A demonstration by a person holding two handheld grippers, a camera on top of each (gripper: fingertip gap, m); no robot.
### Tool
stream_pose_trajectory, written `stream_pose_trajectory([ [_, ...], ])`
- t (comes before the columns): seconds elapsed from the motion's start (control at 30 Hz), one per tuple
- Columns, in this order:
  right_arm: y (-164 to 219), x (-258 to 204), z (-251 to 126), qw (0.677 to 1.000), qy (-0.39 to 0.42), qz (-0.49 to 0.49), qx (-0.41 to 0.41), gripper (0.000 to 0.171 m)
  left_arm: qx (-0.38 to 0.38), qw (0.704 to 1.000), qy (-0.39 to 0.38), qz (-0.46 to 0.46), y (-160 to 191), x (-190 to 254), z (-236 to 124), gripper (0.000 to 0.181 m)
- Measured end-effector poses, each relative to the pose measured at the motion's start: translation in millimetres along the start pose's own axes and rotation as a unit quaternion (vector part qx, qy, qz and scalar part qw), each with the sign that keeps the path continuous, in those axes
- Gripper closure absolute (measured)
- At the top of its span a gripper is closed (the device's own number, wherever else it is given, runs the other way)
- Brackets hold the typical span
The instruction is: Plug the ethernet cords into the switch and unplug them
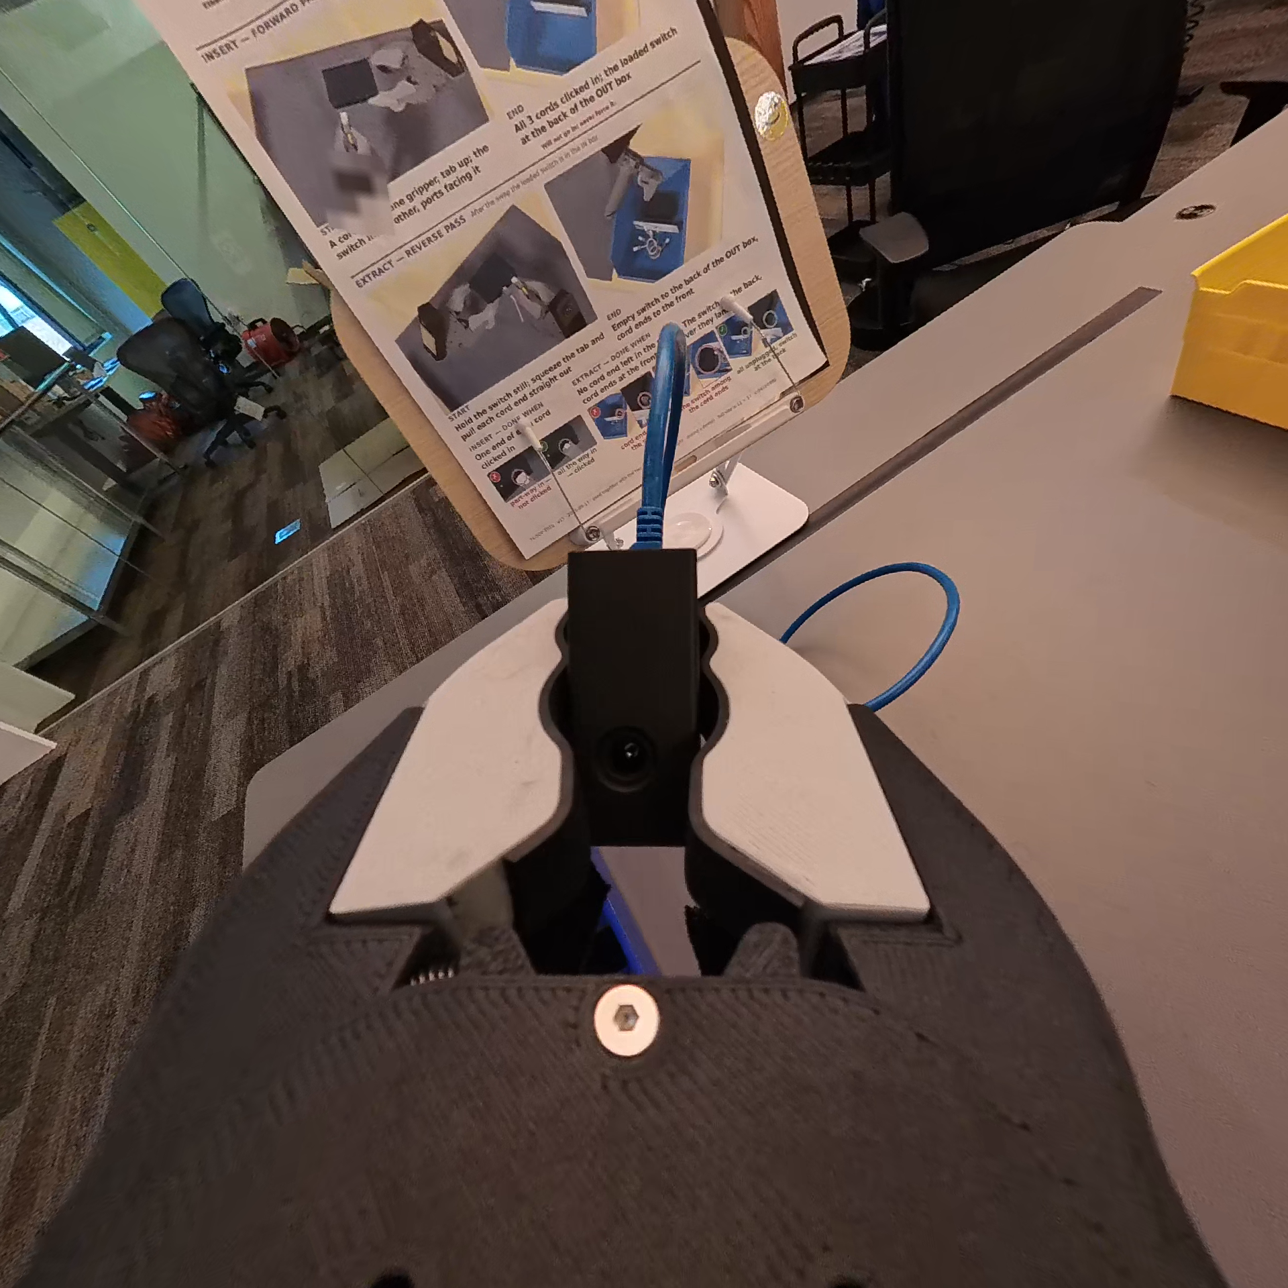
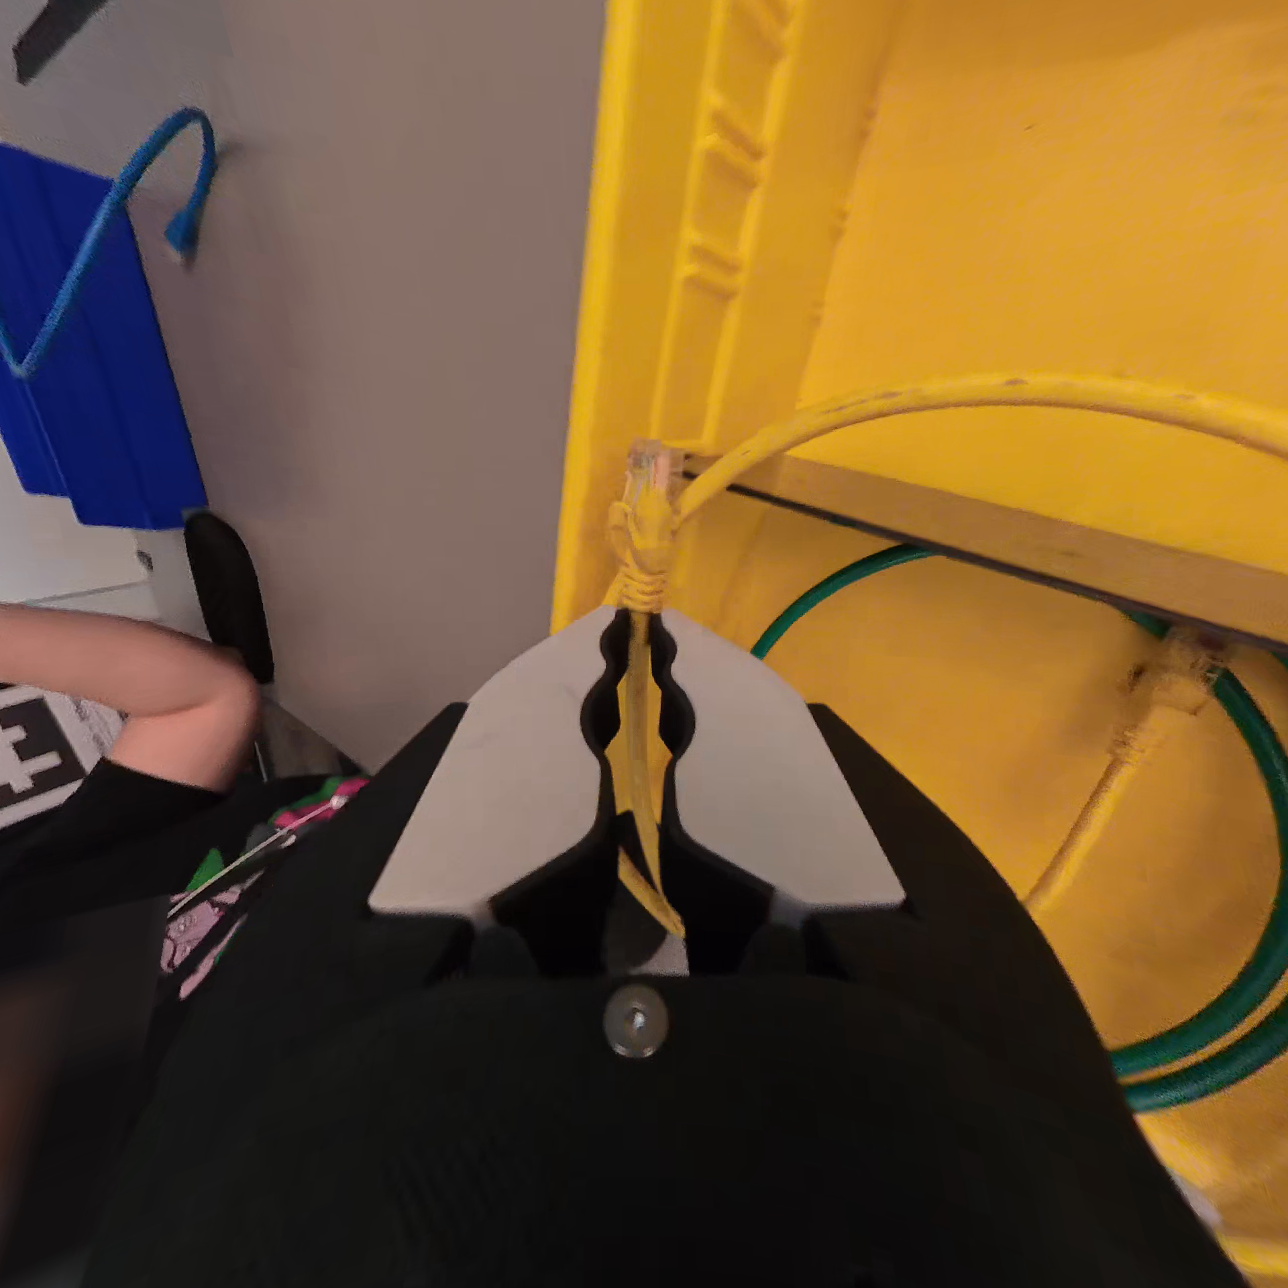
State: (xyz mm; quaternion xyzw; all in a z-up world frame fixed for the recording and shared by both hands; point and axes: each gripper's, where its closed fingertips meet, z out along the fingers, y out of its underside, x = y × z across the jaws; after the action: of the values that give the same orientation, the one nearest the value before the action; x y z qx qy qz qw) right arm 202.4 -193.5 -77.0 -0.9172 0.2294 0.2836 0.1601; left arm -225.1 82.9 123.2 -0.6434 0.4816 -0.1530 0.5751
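My left gripper (image 1: 631, 620) is shut on the black switch (image 1: 631, 697), held end-on above the grey table. A blue ethernet cord (image 1: 658, 432) is plugged into its far face and loops away over the table to the right. My right gripper (image 2: 633, 617) is shut on the yellow ethernet cord (image 2: 645, 550) just behind its clear plug, which points forward at the yellow bin's rim. The rest of this cord arcs into the yellow bin (image 2: 976, 209). A green cord (image 2: 1247, 976) lies coiled in the bin. The blue cord's free plug (image 2: 182, 233) hangs at far left.
An instruction sheet on a wooden stand (image 1: 557, 265) rises at the table's far edge. The yellow bin (image 1: 1233, 334) sits at right on the grey table (image 1: 1045, 697). A blue bin (image 2: 90, 362) and a person's arm (image 2: 139, 669) show at left. Office chairs stand on the carpet beyond. About 55 centimeters separates my left fingertips from my right.
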Motion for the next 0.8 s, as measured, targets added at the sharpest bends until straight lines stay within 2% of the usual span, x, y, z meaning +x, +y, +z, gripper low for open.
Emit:
stream_pose_trajectory([
  [0.2,-4.6,14.1,2.8,0.999,-0.026,0.012,0.043,0.164,0.0,1.0,0.003,0.0,0.2,1.0,1.7,0.153],
  [0.37,8.0,16.7,9.5,0.999,-0.024,-0.023,0.036,0.164,-0.001,1.0,0.005,0.003,-0.7,3.9,2.5,0.153],
  [0.47,13.0,12.2,5.0,0.997,-0.023,-0.06,0.036,0.153,-0.001,1.0,0.006,0.005,-1.0,5.3,2.5,0.153],
  [0.57,10.0,0.0,-17.6,0.992,-0.032,-0.093,0.076,0.148,-0.003,1.0,0.006,0.006,-0.5,5.9,3.1,0.153],
  [0.63,6.5,-8.0,-42.0,0.982,-0.023,-0.138,0.124,0.146,-0.004,1.0,0.006,0.006,-0.2,5.8,3.4,0.153],
  [0.7,12.5,-10.1,-65.2,0.961,0.02,-0.218,0.166,0.14,-0.004,1.0,0.006,0.006,0.0,5.4,3.3,0.153],
  [0.8,54.6,-12.3,-68.7,0.912,0.08,-0.368,0.163,0.131,-0.003,1.0,0.005,0.006,-0.2,4.4,3.0,0.153],
])
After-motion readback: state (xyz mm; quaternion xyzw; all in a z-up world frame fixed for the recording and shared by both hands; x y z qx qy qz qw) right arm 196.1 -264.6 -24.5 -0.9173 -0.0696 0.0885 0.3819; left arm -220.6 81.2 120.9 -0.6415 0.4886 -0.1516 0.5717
